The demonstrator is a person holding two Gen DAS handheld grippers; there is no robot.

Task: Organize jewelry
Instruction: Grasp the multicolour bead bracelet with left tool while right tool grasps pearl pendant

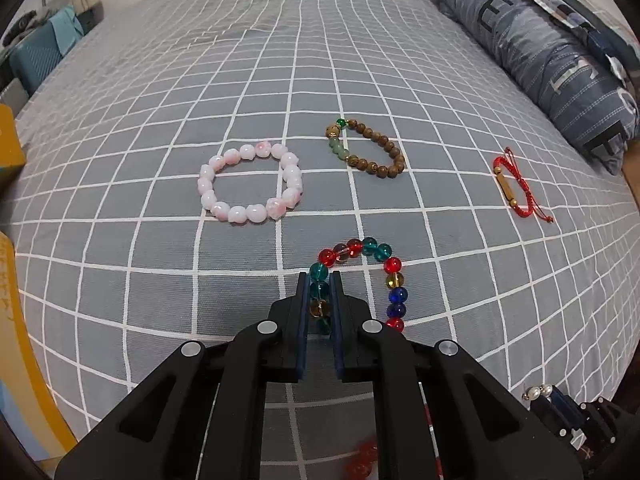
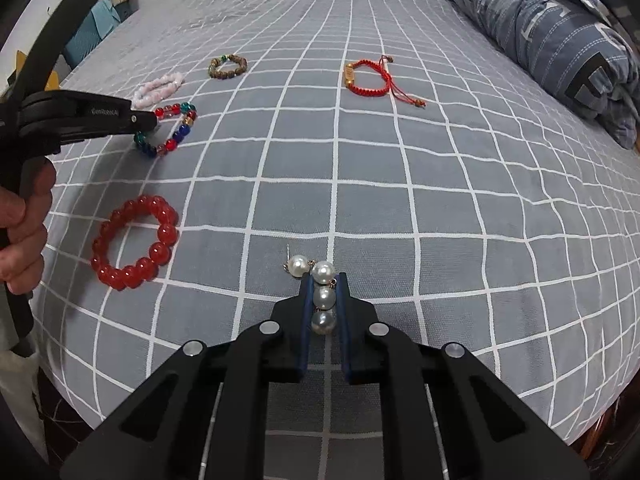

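On the grey checked bedspread (image 1: 160,128) my left gripper (image 1: 319,278) is shut on the near side of a multicoloured glass-bead bracelet (image 1: 394,268); a few of its beads sit between the blue pads. In the right wrist view the same bracelet (image 2: 182,132) lies under the left gripper (image 2: 150,122). My right gripper (image 2: 323,278) is shut on a pearl earring (image 2: 324,298), with a second pearl (image 2: 298,266) lying just left of the tips. A red bead bracelet (image 2: 134,242) lies to the left.
A pink bead bracelet (image 1: 250,182), a wooden bead bracelet (image 1: 366,148) and a red cord bracelet (image 1: 516,184) lie farther up the bed. A folded blue quilt (image 1: 532,52) fills the right side. A person's hand (image 2: 24,232) holds the left gripper's handle. Yellow objects (image 1: 10,148) stand at the left edge.
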